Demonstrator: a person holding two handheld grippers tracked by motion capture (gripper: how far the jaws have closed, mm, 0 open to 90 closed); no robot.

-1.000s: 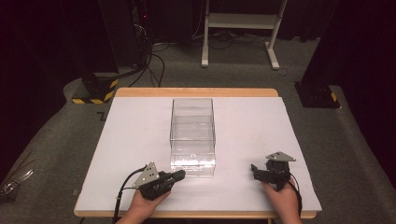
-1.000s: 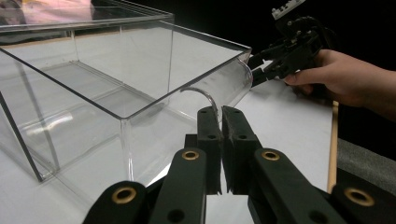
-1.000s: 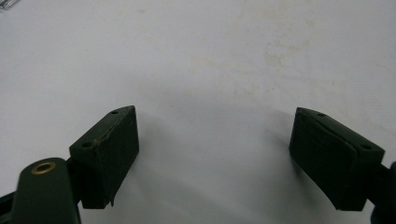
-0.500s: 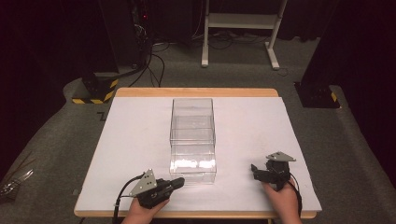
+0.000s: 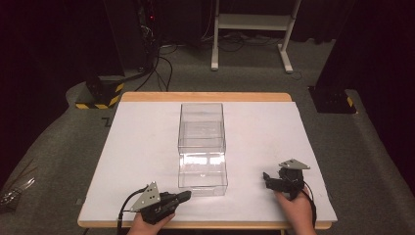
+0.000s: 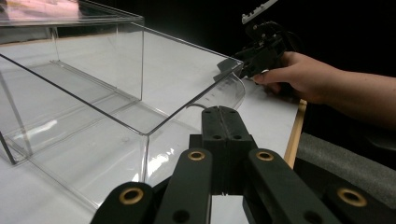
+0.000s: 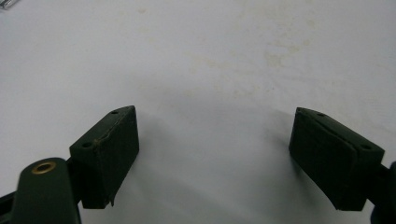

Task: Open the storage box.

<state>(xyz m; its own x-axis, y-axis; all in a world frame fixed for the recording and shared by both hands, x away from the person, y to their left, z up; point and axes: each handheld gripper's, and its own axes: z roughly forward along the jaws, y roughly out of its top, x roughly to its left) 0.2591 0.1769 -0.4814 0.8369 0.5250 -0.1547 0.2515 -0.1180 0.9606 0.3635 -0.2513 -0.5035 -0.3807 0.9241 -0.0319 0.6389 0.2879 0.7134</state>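
— Black tongs on both sides. The left tongs [image 5: 185, 196] have their jaws pressed together on nothing, lying low at the near edge of the bench [image 5: 142, 147] and aimed at the near left corner of the clear box [image 5: 202, 147].

— How close?

— Just short of that corner; I can't tell if they touch. In the left gripper view the left tongs [image 6: 223, 119] sit right under the box [image 6: 93, 93] rim.

— And the other hand?

— The right tongs [image 5: 267, 179] stand with jaws wide apart over bare white bench, off the box's right side and clearly farther from it.

— Which way does the box run?

— Its long axis runs away from the person, mid-bench. The left hand is nearer, I'd judge, so it moves first.
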